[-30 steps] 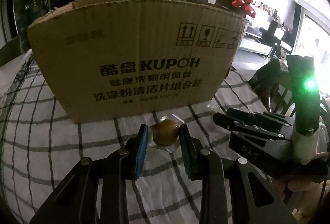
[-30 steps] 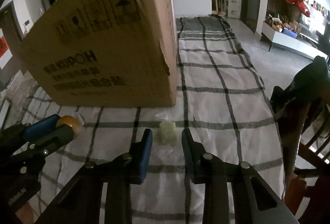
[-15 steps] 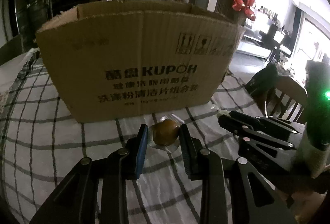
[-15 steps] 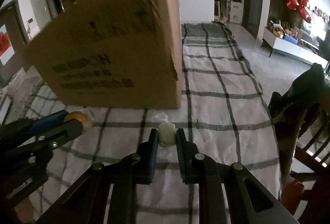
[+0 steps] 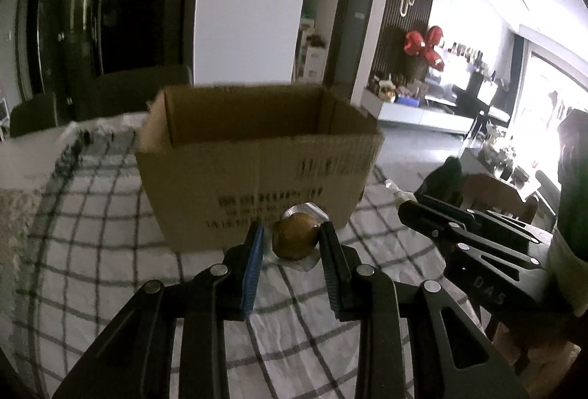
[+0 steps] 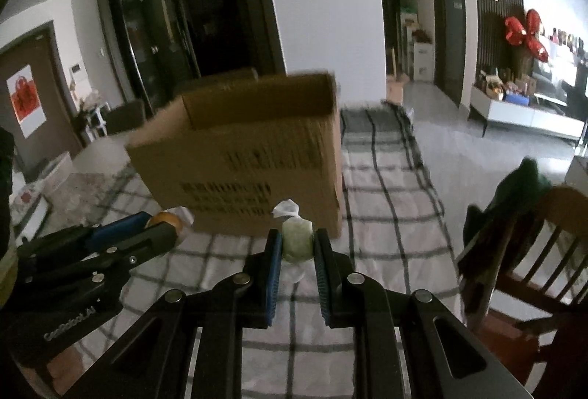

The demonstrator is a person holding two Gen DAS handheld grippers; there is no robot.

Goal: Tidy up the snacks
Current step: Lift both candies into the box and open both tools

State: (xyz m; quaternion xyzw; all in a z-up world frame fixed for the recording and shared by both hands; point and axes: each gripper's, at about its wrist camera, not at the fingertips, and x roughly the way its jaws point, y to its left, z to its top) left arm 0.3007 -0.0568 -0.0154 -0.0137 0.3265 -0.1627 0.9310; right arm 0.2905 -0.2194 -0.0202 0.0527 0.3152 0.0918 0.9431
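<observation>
My left gripper (image 5: 292, 241) is shut on a round brown snack (image 5: 296, 240) in clear wrap, held above the checked cloth. An open cardboard box (image 5: 257, 163) stands just beyond it, its inside visible from above the rim. My right gripper (image 6: 297, 244) is shut on a pale green wrapped snack (image 6: 297, 241), also off the cloth, in front of the same cardboard box (image 6: 250, 156). The right gripper (image 5: 406, 206) shows at the right of the left wrist view. At the left of the right wrist view is the left gripper (image 6: 161, 226) with the brown snack (image 6: 167, 218).
A white cloth with dark checks (image 6: 382, 185) covers the long table. A wooden chair (image 6: 529, 252) with dark clothing over it stands at the table's right edge. A dark chair (image 5: 128, 86) sits behind the box.
The right gripper shut on the green snack and lifted it. Both grippers rose with their snacks, so the box's open top now shows.
</observation>
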